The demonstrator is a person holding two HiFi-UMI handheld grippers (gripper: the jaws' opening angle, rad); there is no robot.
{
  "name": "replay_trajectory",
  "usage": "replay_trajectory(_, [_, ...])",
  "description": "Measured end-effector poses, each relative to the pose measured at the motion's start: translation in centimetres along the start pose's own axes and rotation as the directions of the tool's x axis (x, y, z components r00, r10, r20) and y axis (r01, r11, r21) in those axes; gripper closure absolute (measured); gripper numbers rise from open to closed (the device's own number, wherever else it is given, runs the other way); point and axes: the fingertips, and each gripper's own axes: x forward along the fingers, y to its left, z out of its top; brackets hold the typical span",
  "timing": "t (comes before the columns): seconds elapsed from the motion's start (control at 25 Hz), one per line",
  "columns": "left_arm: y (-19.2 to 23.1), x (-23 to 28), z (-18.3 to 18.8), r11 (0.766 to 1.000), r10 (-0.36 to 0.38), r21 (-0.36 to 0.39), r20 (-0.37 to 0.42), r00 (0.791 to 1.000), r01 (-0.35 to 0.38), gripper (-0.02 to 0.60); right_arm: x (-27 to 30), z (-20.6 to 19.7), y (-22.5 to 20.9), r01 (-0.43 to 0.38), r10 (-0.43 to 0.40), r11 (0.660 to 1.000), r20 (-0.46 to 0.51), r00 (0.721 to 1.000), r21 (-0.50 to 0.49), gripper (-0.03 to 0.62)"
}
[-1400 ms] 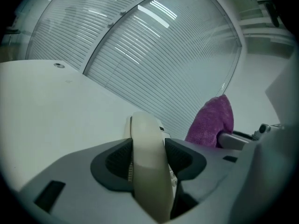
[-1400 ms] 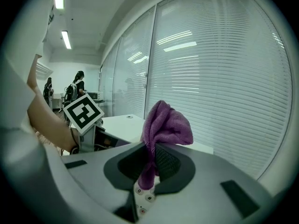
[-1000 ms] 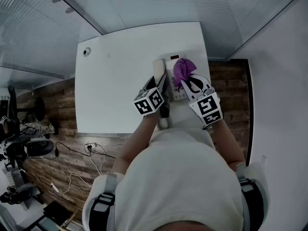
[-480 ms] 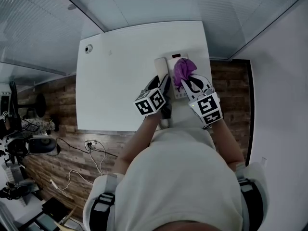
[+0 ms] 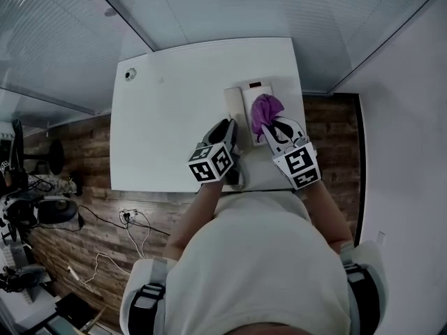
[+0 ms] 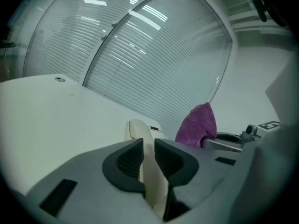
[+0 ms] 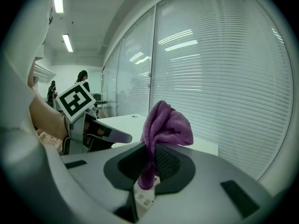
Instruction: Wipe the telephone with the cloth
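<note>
The cream telephone [image 5: 260, 89] stands at the white table's right side. Its handset [image 5: 232, 102] [image 6: 138, 129] lies along the phone's left, and my left gripper [image 5: 227, 127] [image 6: 148, 149] has just been closing its jaws on the handset's near end, which now sits pinched between the pads. The coiled cord [image 5: 240, 178] hangs by the table's front edge. My right gripper [image 5: 278, 128] [image 7: 149, 161] is shut on the purple cloth [image 5: 265, 110] [image 7: 164, 125], which bunches above its jaws over the phone's keypad [image 7: 142, 197].
The white table [image 5: 174, 124] has a small round fitting [image 5: 127, 75] at its far left corner. Windows with blinds run behind the table. Wooden floor, cables [image 5: 133, 222] and equipment lie at the left. The person stands against the table's front edge.
The left gripper's jaws have closed on the handset, and that gripper has drawn back a little toward the person. The right gripper with the cloth stays put.
</note>
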Motion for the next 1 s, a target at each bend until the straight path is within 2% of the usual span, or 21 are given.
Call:
replay_trajectory(0.04, [-0.2, -0.5, 0.0, 1.000, -0.006, 0.021, -0.002, 1.000, 0.006, 0.514, -0.3, 0.0, 0.2, 0.002, -0.002, 1.000, 0.000, 1.000, -0.004, 0.548])
replay_trajectory(0.16, [-0.9, -2.2, -0.3, 0.997, -0.037, 0.074, -0.020, 0.999, 0.038, 0.549, -1.2, -0.1, 1.1, 0.010, -0.010, 1.000, -0.007, 1.000, -0.011, 0.548])
replay_trajectory(0.48, [-0.8, -6.8, -1.5, 0.976, -0.079, 0.196, -0.081, 0.994, 0.093, 0.561, -2.8, -0.3, 5.5, 0.031, -0.031, 1.000, 0.002, 1.000, 0.002, 0.548])
replay_trajectory(0.76, [-0.2, -11.4, -2.6, 0.965, -0.139, 0.210, -0.106, 0.985, 0.159, 0.561, -4.2, 0.2, 10.4, 0.065, -0.066, 0.997, 0.035, 0.997, 0.041, 0.548])
replay_trajectory(1.0, [0.7, -16.4, -4.2, 0.951, -0.163, 0.243, -0.138, 0.977, 0.193, 0.561, -5.7, -0.4, 15.8, 0.086, -0.088, 0.995, 0.033, 0.996, 0.056, 0.548])
